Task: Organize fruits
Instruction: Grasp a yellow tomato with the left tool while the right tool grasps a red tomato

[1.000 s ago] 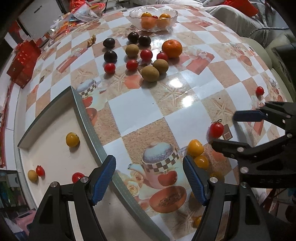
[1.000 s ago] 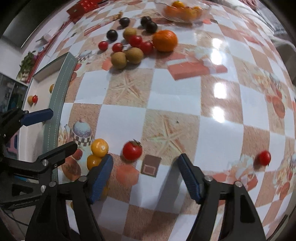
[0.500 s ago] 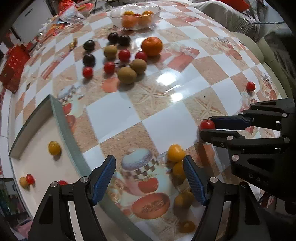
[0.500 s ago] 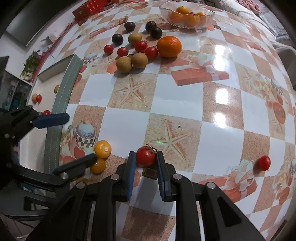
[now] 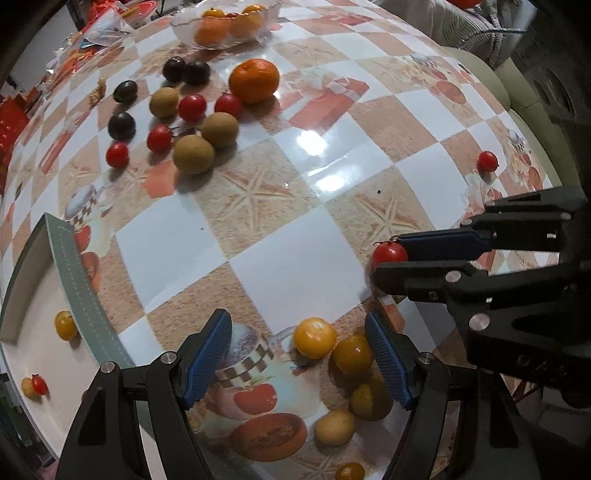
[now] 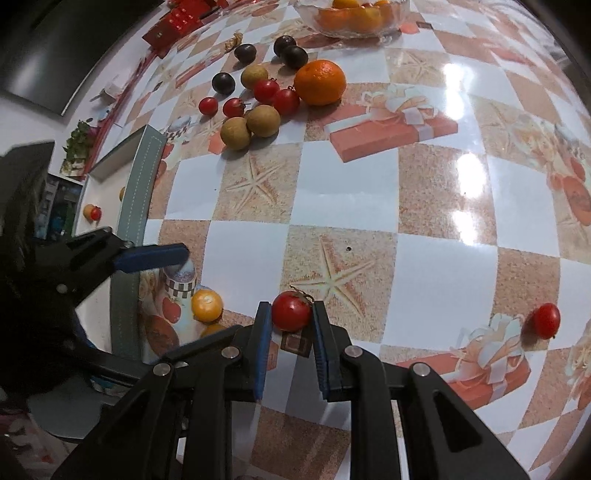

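Observation:
My right gripper (image 6: pixel 291 314) is shut on a red cherry tomato (image 6: pixel 291 311) and holds it at the tabletop; it also shows in the left wrist view (image 5: pixel 388 254). My left gripper (image 5: pixel 299 345) is open, its jaws either side of a yellow tomato (image 5: pixel 314 337) with more yellow fruits (image 5: pixel 352 354) beside it. A grey-rimmed white tray (image 5: pixel 79 291) at the left holds a yellow fruit (image 5: pixel 65 325) and a small red and yellow pair (image 5: pixel 34 384). The tray also shows in the right wrist view (image 6: pixel 136 192).
A cluster of red tomatoes (image 5: pixel 192 107), brown longans (image 5: pixel 194 154), dark plums (image 5: pixel 122 125) and an orange (image 5: pixel 253 80) lies at the far middle. A glass bowl (image 5: pixel 225 26) of oranges stands behind. A lone red tomato (image 6: pixel 546 319) lies at the right.
My right gripper closed on the red tomato. My left gripper moved forward and right, so the yellow tomatoes now lie between its open jaws.

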### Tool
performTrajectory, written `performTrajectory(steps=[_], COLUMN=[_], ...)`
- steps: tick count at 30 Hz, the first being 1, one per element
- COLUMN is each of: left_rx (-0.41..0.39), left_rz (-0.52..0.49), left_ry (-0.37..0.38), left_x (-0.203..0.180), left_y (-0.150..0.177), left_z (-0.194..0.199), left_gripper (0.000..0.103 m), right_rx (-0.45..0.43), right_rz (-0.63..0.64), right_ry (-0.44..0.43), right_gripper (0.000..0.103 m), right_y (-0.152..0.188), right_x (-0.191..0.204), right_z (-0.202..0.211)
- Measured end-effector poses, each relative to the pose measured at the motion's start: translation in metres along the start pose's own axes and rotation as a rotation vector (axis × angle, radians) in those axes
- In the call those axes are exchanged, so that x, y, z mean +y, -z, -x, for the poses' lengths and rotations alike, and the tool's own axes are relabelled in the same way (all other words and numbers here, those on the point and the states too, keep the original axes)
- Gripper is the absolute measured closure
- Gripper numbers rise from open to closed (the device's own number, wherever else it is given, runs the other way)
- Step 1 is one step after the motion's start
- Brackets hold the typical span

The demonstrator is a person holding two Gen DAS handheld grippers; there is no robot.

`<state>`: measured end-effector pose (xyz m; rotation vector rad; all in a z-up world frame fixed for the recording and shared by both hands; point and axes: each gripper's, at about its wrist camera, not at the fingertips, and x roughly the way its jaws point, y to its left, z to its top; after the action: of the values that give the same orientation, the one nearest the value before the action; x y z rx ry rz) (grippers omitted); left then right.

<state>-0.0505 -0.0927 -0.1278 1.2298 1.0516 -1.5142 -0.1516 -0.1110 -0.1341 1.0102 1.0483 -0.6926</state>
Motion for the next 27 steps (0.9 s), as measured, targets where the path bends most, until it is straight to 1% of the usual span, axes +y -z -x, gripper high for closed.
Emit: performTrajectory(steps=[2,5,8,10,14,16,17,18,20,22,24,27], left_rx=[-0.001,-0.002,-0.01,-0.014,-0.009,-0.006,-0.005,-0.006,-0.011,-0.013,-0.016,-0.016], left_rz=[-0.003,0.012,0.05,0.074,0.072,0.067,0.067,0.069,0.086,0.104,0.121,0.178], left_ry=[-0.01,-0.015,-0.006,-0.011,-0.031,-0.053,-0.06,-0.069,-0.07,-0.044,-0.049,-0.025], left_x=[-0.004,-0.005,0.001,0.005,0.008,0.005,0.005,0.003,0.0,-0.003,-0.006,-0.004], left_y=[-0.002,-0.004,-0.002,-0.001,0.003,0.005,0.007,0.008,0.008,0.009,0.011,0.017], left_z=[-0.002,-0.003,0.0,0.002,0.003,0.003,0.003,0.003,0.003,0.003,0.002,0.004], left_gripper=[0.027,0.028,0.036,0.043,0.044,0.048,0.049,0.051,0.06,0.081,0.081,0.081], right_rx=[0.012,0.02,0.018,0.014,0.013,0.014,0.014,0.012,0.011,0.009,0.0,-0.015], right_rz=[-0.002,0.02,0.02,0.008,0.006,0.004,0.004,0.005,0.011,0.01,-0.003,-0.028], right_ry=[-0.013,0.004,0.01,0.003,-0.001,0.0,0.001,0.004,0.009,0.016,0.014,-0.004], right_gripper=[0.08,0.079,0.079,0.079,0.079,0.079,0.079,0.08,0.08,0.08,0.08,0.08], right_y=[-0.001,-0.002,-0.001,-0.001,-0.001,-0.001,-0.001,-0.001,-0.001,0.0,0.001,0.005], right_x=[-0.002,0.001,0.002,0.001,0.0,0.0,0.001,0.001,0.002,0.003,0.003,0.002], right_z=[0.001,0.0,0.0,0.001,0.0,0.0,0.0,0.0,0.001,0.001,0.002,0.005])
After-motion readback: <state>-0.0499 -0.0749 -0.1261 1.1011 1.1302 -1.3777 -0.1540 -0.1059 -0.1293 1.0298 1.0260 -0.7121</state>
